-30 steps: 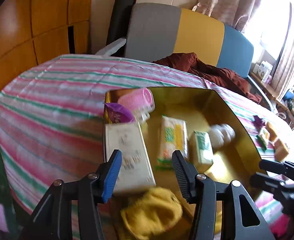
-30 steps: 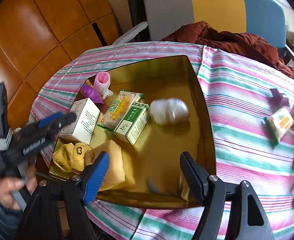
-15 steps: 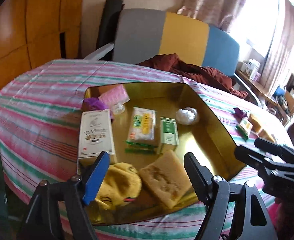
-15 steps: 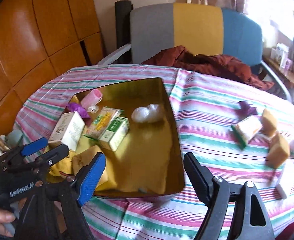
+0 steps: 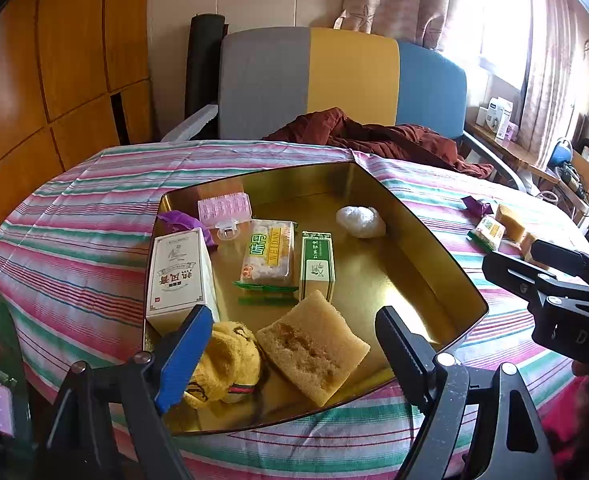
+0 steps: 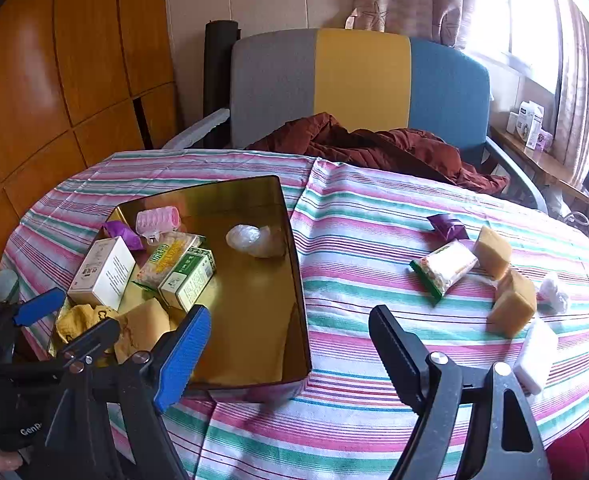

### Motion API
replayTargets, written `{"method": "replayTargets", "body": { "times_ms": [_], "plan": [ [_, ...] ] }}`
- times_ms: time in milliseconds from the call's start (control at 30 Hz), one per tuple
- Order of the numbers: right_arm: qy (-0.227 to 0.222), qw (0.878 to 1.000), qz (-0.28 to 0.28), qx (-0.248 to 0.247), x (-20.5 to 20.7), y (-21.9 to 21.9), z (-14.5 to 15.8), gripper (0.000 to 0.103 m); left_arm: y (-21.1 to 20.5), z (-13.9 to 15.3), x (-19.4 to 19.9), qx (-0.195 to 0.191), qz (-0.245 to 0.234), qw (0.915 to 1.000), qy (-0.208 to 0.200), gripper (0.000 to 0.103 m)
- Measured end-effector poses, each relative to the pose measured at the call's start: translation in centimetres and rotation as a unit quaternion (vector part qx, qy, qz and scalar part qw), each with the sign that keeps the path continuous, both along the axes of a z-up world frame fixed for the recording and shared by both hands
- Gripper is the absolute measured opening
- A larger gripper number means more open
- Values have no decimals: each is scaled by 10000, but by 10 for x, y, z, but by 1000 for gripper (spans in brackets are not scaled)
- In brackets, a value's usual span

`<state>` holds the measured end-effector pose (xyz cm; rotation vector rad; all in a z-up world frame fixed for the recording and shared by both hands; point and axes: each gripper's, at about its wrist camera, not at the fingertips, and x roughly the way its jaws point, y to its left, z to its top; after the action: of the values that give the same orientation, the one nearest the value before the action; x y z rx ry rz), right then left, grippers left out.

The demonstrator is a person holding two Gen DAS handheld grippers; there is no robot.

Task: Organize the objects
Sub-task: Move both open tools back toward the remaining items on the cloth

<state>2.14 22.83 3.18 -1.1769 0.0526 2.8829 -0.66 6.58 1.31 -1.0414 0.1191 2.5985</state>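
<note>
**Two empty grippers above a gold tray on a striped counter**

A round counter (image 6: 374,216) covered with a pink, green and white striped cloth carries a shallow gold tray (image 5: 426,240). The left gripper (image 5: 290,344) hovers over the tray's near edge; its jaws have just been opening and stand wide, with nothing between them. The right gripper (image 6: 290,340) hangs over the tray's near right corner and the cloth beside it, jaws also spread wide after opening a little, gripping nothing.

Inside the tray, toward its left side, lie a white box (image 5: 178,276), a snack packet (image 5: 268,256), a green box (image 5: 316,266), a pink hair roller (image 5: 224,208), a purple wrapper (image 5: 182,220), a yellow sock (image 5: 230,364) and a tan sponge (image 5: 310,348). A white crumpled bag (image 5: 360,222) sits apart near the tray's far right.

Outside the tray, on the cloth to the right, rest a second snack packet (image 6: 444,268), a purple wrapper piece (image 6: 446,226), two sponge blocks (image 6: 492,252) (image 6: 512,304), a white wad (image 6: 552,292) and a white bar (image 6: 534,356).
</note>
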Motion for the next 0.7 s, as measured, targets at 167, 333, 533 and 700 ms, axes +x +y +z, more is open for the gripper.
{"method": "replayTargets", "body": {
  "times_ms": [167, 333, 533, 700],
  "plan": [
    [-35, 9999, -123, 62, 1, 13, -1, 83, 3, 0, 3, -85, -72, 9999, 63, 84],
    [-120, 9990, -425, 122, 1, 41, -3, 83, 8, -1, 4, -122, -153, 9998, 54, 84],
    [-279, 9953, -924, 6, 3, 90, -5, 83, 14, -3, 5, -172, -252, 9995, -8, 84],
    [-412, 9883, -1445, -265, 9, 143, -3, 83, 23, -2, 4, -221, -405, 9989, 10, 84]
  ]
}}
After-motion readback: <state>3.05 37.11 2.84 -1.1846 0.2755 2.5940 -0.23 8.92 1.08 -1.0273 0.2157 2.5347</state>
